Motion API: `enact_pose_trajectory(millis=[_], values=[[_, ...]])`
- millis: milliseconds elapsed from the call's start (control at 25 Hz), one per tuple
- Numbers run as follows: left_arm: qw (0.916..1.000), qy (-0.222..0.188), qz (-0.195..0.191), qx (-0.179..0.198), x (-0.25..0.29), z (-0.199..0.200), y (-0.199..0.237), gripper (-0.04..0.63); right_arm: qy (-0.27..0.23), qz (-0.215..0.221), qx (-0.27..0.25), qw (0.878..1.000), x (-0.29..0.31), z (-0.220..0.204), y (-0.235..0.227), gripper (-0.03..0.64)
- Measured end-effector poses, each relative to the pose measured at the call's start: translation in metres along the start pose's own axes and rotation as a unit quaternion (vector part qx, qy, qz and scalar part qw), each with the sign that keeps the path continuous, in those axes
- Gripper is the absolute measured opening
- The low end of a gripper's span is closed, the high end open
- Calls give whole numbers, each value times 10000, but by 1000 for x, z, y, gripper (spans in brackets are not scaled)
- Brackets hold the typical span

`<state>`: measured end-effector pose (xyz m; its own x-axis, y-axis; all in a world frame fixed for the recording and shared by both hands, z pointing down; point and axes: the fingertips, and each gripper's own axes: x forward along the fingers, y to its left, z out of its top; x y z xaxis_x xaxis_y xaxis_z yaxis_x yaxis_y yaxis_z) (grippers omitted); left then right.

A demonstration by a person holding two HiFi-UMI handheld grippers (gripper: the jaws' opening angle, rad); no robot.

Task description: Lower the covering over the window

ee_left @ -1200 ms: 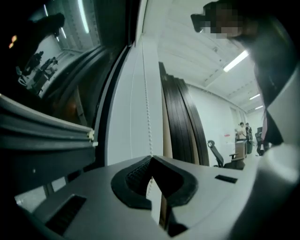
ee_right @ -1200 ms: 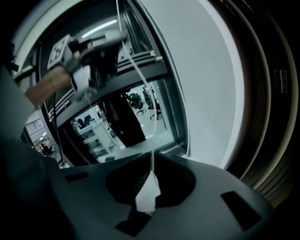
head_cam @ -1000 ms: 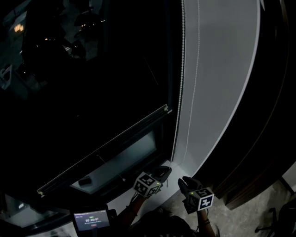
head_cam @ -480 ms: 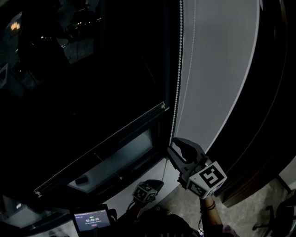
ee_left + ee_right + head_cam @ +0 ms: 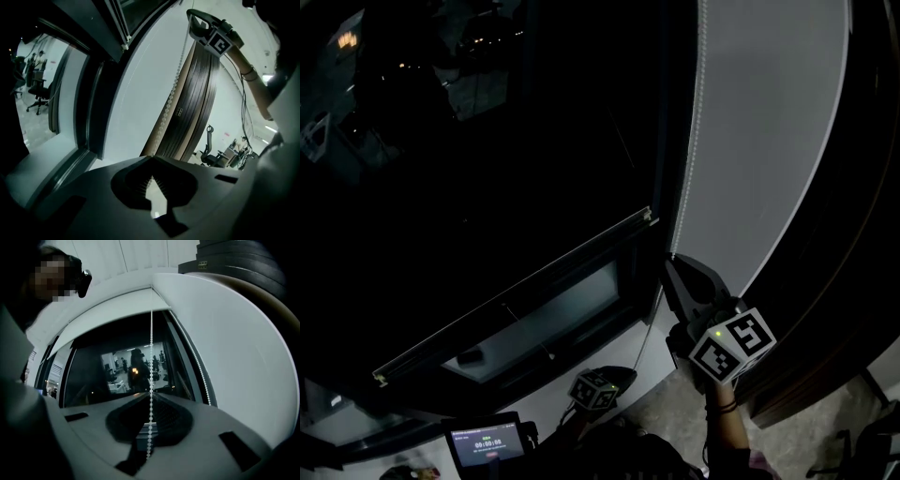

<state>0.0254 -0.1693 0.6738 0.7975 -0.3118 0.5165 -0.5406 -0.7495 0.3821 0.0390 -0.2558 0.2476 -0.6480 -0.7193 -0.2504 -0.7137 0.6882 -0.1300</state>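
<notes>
The blind's rail (image 5: 516,296) lies low across the dark window (image 5: 487,169). In the head view its long axis slants from the window's lower left up to its right edge. A paler strip of glass shows below it.

Beside the window's right edge hangs the chain (image 5: 151,357), its long axis upright against the white wall (image 5: 769,122). The right gripper view shows two strands of it. One runs straight through the tongs. The other (image 5: 197,364) hangs free, just to the right along the frame.

There are two tongs. The right tongs (image 5: 677,267) are held up at the window's lower right corner and point upward. The marker cube (image 5: 733,345) sits below them and the wrist (image 5: 727,408) lower still. Their jaws have just been closing and now pinch the first strand.

The left tongs (image 5: 151,164) are held low near the sill, well below the right ones. Their jaws are pressed together at the tips with nothing between them. From their view the chain passes ahead, untouched.

One small lit screen (image 5: 483,447) sits at the bottom left of the head view.
</notes>
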Motion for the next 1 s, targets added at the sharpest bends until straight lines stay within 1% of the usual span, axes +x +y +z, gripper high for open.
enact_pose_trajectory(millis=[120, 200, 280, 360, 400, 480, 560, 640, 720, 800, 840, 880, 920, 1000], values=[[9994, -241, 184, 148, -11, 2, 1, 4, -161, -264, -164, 9994, -8, 3, -9, 20], [9979, -598, 252, 83, -20, 14, 4, 9, -75, -394, -311, 9987, -12, -3, -15, 20], [9930, -1151, 253, -35, -34, 43, 6, 14, 277, -487, -317, 9979, -16, -31, -22, 20], [9850, -1710, 229, -16, -51, 81, 7, 14, 930, -658, -208, 9933, -26, -88, -33, 20], [9804, -1958, 204, 83, -60, 103, 5, 14, 1326, -745, -65, 9883, -34, -124, -36, 20], [9696, -2410, 145, 401, -79, 150, -2, 14, 2059, -901, 248, 9741, -56, -196, -40, 20], [9569, -2809, -39, 741, -94, 192, -16, 14, 2587, -1026, 446, 9595, -81, -259, -43, 20], [9463, -3063, -225, 1009, -108, 231, -37, 48, 3023, -1088, 676, 9446, -100, -306, -39, 20], [9344, -3315, -351, 1253, -124, 272, -62, 82, 3436, -1105, 788, 9293, -114, -337, -32, 20], [9223, -3521, -584, 1483, -131, 303, -85, 100, 3931, -1114, 789, 9093, -132, -370, -30, 20], [9178, -3565, -707, 1600, -132, 313, -95, 103, 4125, -1112, 779, 9008, -139, -382, -29, 20], [9148, -3561, -805, 1728, -131, 321, -104, 103, 4244, -1114, 786, 8951, -145, -390, -27, 20], [9130, -3523, -874, 1860, -129, 327, -111, 103, 4277, -1126, 821, 8931, -148, -394, -26, 20], [9110, -3434, -962, 2074, -124, 332, -121, 103, 4192, -1165, 974, 8951, -150, -393, -25, 20]])
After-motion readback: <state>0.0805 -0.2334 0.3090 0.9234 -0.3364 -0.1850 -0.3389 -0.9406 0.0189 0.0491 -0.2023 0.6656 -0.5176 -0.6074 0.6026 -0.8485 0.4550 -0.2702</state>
